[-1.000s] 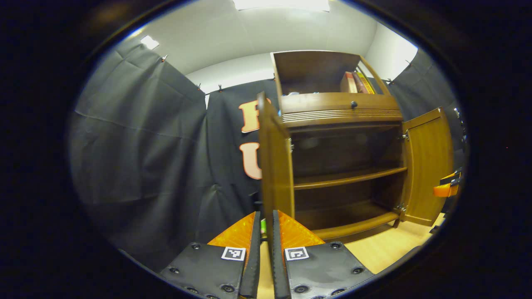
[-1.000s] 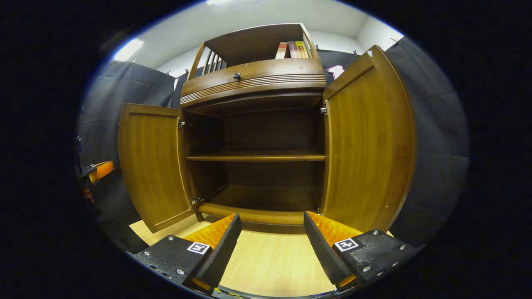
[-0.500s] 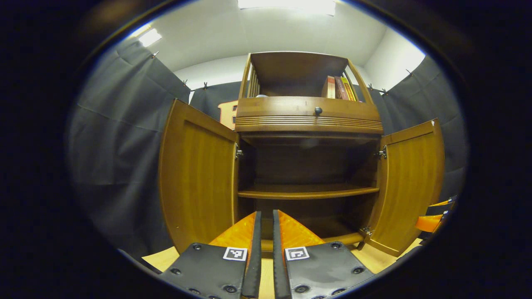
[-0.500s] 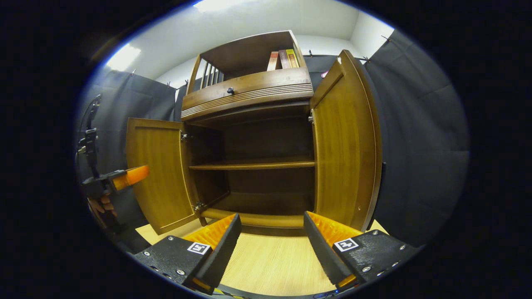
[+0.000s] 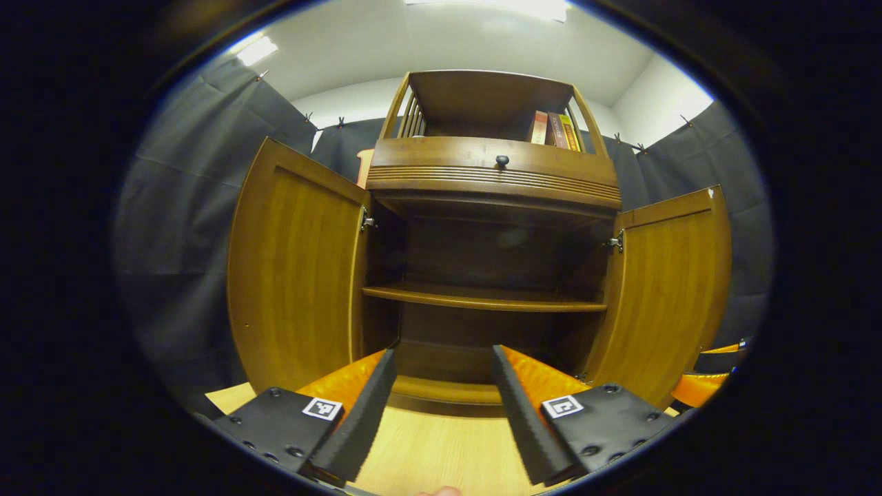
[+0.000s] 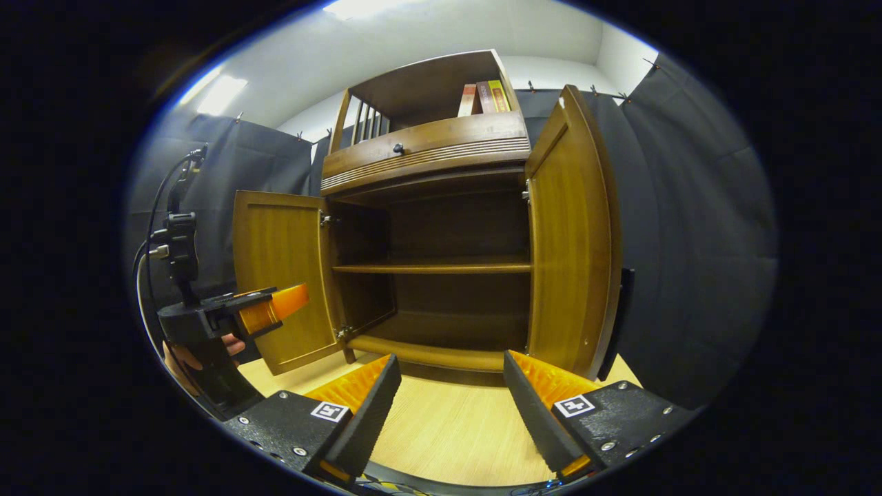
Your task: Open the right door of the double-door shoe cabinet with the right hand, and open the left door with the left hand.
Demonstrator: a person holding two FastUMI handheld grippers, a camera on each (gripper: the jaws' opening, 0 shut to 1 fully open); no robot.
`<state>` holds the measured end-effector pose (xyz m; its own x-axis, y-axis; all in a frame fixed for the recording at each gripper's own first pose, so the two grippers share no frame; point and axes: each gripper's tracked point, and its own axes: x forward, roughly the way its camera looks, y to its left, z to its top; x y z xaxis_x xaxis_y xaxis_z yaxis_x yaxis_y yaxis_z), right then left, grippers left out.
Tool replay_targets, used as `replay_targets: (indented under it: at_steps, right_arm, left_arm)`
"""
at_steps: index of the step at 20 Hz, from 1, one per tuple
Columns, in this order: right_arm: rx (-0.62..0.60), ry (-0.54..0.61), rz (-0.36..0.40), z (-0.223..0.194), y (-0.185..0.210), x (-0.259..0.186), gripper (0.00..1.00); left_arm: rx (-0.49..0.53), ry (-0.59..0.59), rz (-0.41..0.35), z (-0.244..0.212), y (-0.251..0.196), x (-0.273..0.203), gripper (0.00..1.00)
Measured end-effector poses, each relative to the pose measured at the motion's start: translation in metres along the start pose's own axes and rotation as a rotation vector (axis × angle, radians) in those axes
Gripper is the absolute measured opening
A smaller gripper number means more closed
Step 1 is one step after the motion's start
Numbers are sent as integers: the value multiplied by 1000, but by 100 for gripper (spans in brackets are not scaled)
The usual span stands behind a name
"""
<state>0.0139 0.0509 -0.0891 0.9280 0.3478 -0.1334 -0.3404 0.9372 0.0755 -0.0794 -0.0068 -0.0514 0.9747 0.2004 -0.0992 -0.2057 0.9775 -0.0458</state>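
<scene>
Left gripper view: the shoe cabinet (image 5: pixel 489 207) stands straight ahead with left door (image 5: pixel 293 269) and right door (image 5: pixel 672 282) swung wide (shelves bare). Left gripper (image 5: pixel 441 406) and right gripper (image 6: pixel 451 406) both gape, holding nothing, above the wooden floor (image 6: pixel 448 434).

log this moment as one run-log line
left door: open | right door: open | left gripper: open, free | right gripper: open, free | shelves: bare

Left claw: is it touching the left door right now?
Apart. The right gripper view shows the left claw in front of the left door, and the left gripper view shows its open fingers clear of the door.
</scene>
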Motion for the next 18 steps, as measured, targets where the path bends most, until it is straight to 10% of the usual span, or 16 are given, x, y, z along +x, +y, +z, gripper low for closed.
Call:
replay_targets:
  at_steps: [18]
  right_arm:
    - [4, 15, 3, -8, -8, 2, 93]
  left_arm:
    - [59, -94, 75, 25, 12, 0, 95]
